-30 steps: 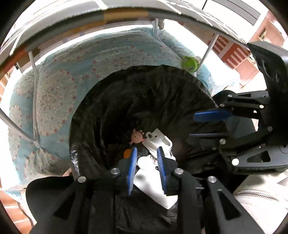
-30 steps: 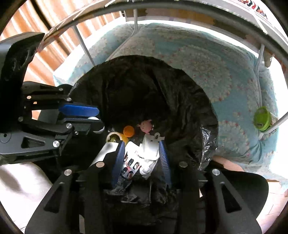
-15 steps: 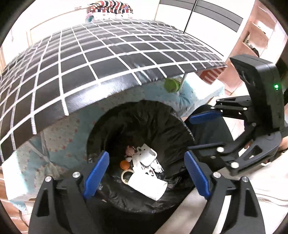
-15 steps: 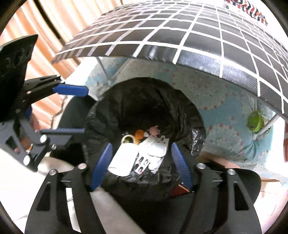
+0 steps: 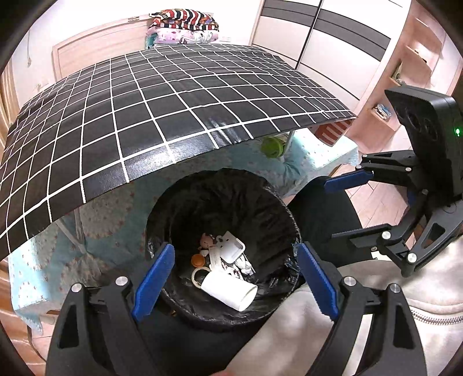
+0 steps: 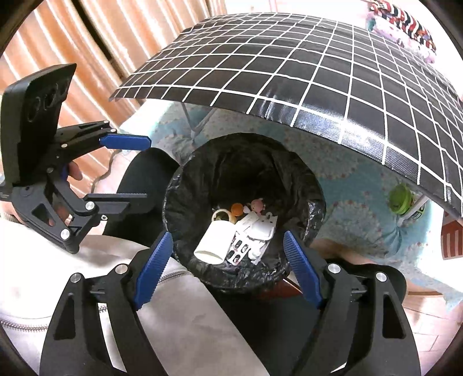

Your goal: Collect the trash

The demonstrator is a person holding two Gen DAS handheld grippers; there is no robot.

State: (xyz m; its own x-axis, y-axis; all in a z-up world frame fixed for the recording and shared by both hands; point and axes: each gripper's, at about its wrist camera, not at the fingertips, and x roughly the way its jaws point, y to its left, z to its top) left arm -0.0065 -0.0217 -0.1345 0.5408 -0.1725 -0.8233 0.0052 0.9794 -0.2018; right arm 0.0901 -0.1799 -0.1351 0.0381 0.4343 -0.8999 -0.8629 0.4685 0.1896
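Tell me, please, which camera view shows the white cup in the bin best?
The right wrist view: the white cup lies unobstructed on the trash in the bin, its whole side visible. The left wrist view shows the cup too, lower in the bin, more foreshortened.

Pretty normal bedroom here: a desk (image 5: 179,95) covered in a black cloth with a white grid, standing over a pale blue floral bedspread (image 6: 356,208). There's a stack of folded striped and patterned bedding (image 5: 183,27) against the far wall, a wardrobe with white and dark grey panels (image 5: 341,43), and light wood open shelves (image 5: 405,66) to its right. Orange-brown curtains (image 6: 95,52) hang on the other side, and the floor looks like pale wood (image 5: 376,199).
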